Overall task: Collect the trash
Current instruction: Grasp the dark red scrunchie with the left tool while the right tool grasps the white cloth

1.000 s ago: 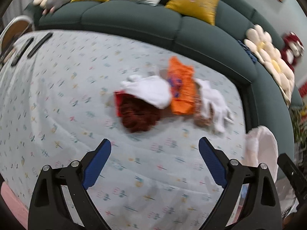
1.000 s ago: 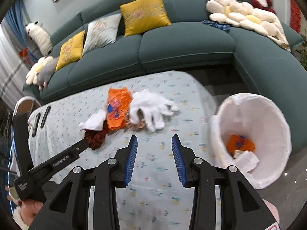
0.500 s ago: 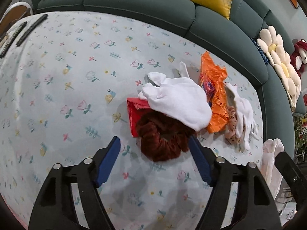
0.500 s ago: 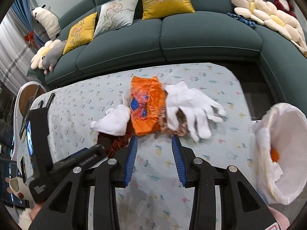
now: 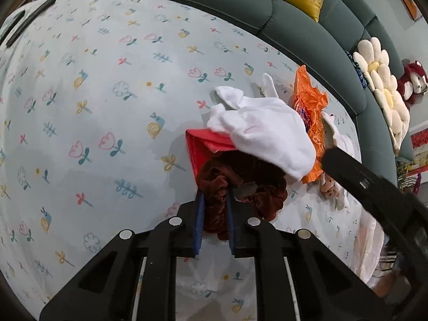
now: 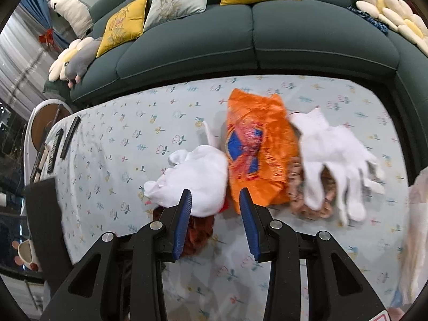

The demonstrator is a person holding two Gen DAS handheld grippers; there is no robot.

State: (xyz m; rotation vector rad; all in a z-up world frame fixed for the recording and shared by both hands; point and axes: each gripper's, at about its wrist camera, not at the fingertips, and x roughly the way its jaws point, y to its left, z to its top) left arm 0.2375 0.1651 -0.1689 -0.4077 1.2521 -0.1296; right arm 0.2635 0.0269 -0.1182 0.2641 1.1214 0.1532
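A dark red velvet scrunchie [image 5: 256,184] lies at the near end of a trash pile on the flowered tablecloth [image 5: 107,107]. My left gripper [image 5: 215,214] points down and its jaws are closing, with a fold of the scrunchie pinched between the blue pads. Behind it sit a red card [image 5: 206,147], a white cloth [image 5: 267,133] and an orange wrapper [image 5: 310,107]. My right gripper [image 6: 214,198] hovers open over the near edges of the white cloth [image 6: 198,176] and the orange wrapper [image 6: 256,149], holding nothing. A white glove [image 6: 334,155] lies to the right.
A white-lined trash bin [image 6: 417,214] stands past the table's right end. A dark green sofa [image 6: 240,40] with cushions curves behind the table. Two black remotes [image 6: 69,136] lie at the far left, near a round side table [image 6: 42,123].
My left gripper came down onto the scrunchie and its wide jaws closed around it. My right gripper swung left from beside the bin and dropped towards the pile, jaws unchanged.
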